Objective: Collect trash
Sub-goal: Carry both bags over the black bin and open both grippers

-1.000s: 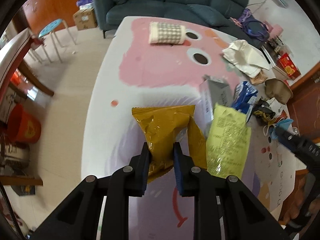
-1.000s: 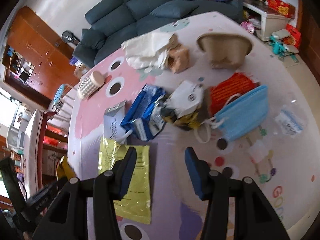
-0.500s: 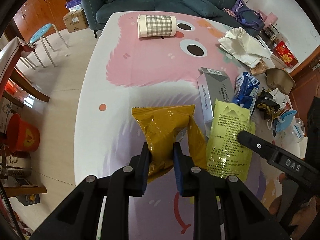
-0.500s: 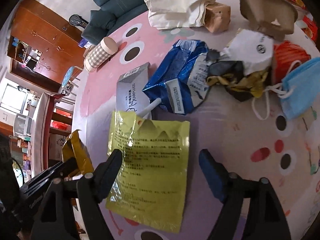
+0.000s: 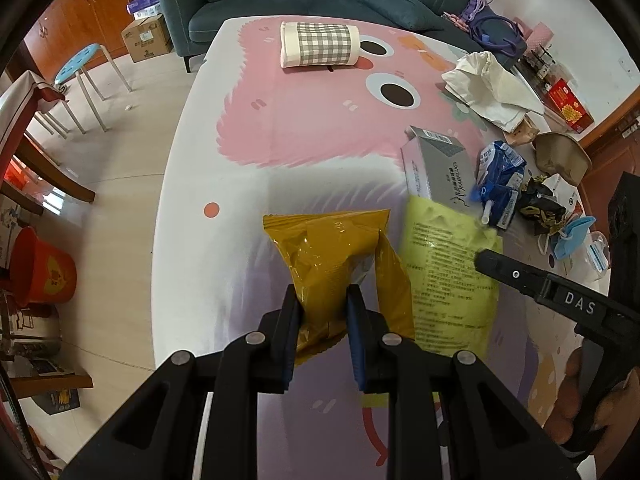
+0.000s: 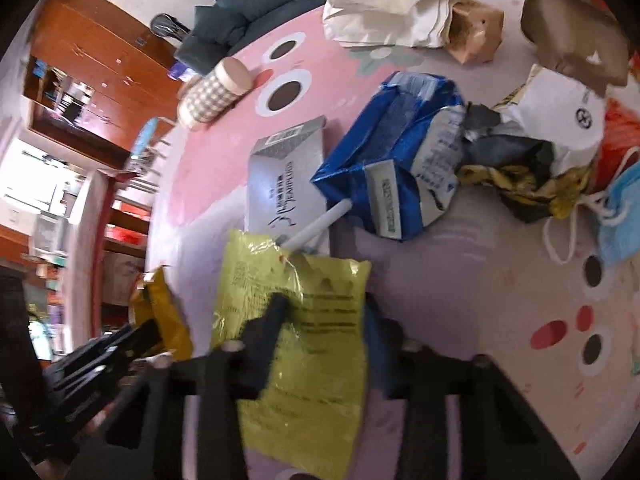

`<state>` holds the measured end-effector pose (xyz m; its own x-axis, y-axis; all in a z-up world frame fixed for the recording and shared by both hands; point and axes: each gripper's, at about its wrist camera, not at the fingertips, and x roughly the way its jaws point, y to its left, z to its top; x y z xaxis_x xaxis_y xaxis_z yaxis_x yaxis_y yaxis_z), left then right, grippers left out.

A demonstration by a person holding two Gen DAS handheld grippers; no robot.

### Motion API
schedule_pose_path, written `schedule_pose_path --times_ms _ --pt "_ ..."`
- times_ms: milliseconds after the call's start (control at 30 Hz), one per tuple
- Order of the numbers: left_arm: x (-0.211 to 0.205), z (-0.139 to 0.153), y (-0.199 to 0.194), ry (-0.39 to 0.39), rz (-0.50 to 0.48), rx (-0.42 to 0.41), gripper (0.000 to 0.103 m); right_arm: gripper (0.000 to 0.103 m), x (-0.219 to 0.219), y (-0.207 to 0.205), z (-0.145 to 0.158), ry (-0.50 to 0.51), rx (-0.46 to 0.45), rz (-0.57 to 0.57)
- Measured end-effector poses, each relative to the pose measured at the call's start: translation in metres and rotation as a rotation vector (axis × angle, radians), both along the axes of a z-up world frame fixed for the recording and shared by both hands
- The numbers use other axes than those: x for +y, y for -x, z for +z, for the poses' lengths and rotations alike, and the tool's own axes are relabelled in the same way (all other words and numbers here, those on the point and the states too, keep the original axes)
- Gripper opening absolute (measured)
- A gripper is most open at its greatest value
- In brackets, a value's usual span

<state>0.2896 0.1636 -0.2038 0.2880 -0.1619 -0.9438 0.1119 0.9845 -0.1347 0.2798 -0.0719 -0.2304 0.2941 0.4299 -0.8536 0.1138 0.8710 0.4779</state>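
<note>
The left gripper (image 5: 322,304) is pointed steeply down over the table (image 5: 240,152) with its pink-and-lilac cartoon cover, and its fingers (image 5: 290,320) are clamped on a crumpled mustard-yellow plastic wrapper (image 5: 328,252), which is held just above the table. Just beside it, the right gripper (image 6: 320,320) is also angled down; its jaws have just been closing, and the flat lime-yellow printed foil pouch (image 6: 304,344) is seen between them, pinched at its middle. The pouch lies on the table, its top edge touching a grey cardboard box (image 6: 286,184) and a white straw (image 6: 320,222).
</note>
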Motion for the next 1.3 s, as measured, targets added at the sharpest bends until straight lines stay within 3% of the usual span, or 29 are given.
schedule_pose_path --times_ms 167,500,667,967,1133,1300 --pt "-0.005 0.003 0.002 -0.002 -0.014 -0.005 0.02 0.003 -0.002 0.014 0.01 -0.028 -0.053 0.006" --pt "-0.02 0.027 0.031 -0.002 -0.048 -0.074 0.02 0.002 0.009 0.076 0.075 0.157 -0.301 0.06" --pt "-0.039 0.05 0.071 0.01 -0.071 -0.126 0.02 0.002 0.001 0.133 0.111 0.22 -0.428 0.065" --pt "-0.088 0.079 0.186 0.021 -0.073 -0.207 0.02 0.002 -0.052 0.252 0.141 0.227 -0.536 0.039" --pt "-0.129 0.068 0.258 0.008 -0.095 -0.185 0.02 0.002 -0.088 0.322 0.129 0.225 -0.52 0.016" --pt "-0.161 0.038 0.319 -0.021 -0.137 -0.121 0.02 0.002 -0.116 0.371 0.086 0.192 -0.393 -0.01"
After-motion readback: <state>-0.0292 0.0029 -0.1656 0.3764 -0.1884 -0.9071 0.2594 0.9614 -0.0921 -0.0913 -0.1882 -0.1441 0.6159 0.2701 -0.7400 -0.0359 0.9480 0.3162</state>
